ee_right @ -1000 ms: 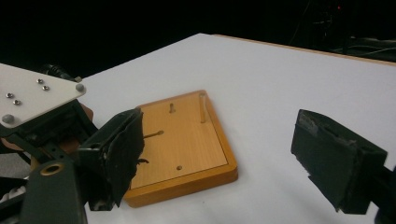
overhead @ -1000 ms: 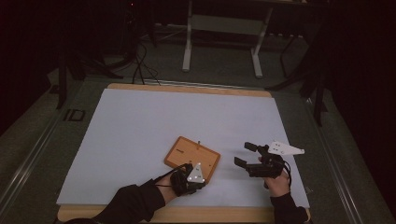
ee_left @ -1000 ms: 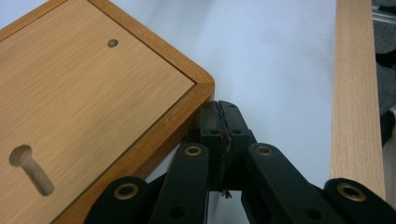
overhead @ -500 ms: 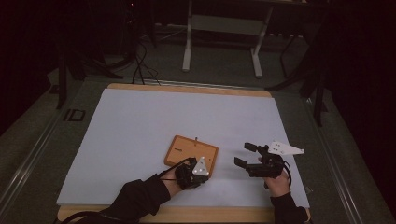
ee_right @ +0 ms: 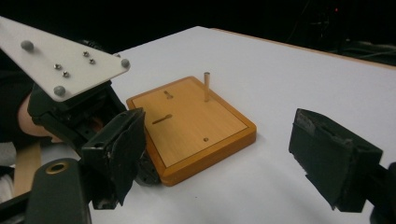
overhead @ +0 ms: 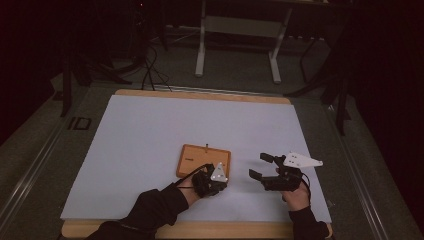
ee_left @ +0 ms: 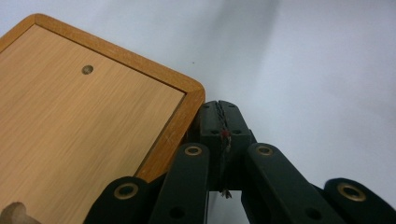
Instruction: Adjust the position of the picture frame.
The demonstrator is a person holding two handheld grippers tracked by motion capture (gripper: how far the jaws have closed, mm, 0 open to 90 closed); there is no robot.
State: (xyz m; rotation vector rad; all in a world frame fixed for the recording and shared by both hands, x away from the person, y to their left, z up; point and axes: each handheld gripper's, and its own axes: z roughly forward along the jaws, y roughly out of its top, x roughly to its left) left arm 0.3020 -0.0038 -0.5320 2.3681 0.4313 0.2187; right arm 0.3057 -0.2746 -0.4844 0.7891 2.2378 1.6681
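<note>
While my left gripper (ee_left: 219, 116), jaws pressed together on nothing, nudges the near corner of the wooden peg board (overhead: 203, 160) lying on the white sheet (overhead: 150, 135), seemingly to square it, my right gripper (overhead: 264, 166) waits alongside, jaws wide apart.

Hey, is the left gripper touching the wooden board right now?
Touching. In the left gripper view, the shut left gripper has its tips pressed against the rounded corner edge of the wooden board, with no gap visible between them.

The letters "ID" stand on the dark floor (overhead: 80, 123) left of the table.
</note>
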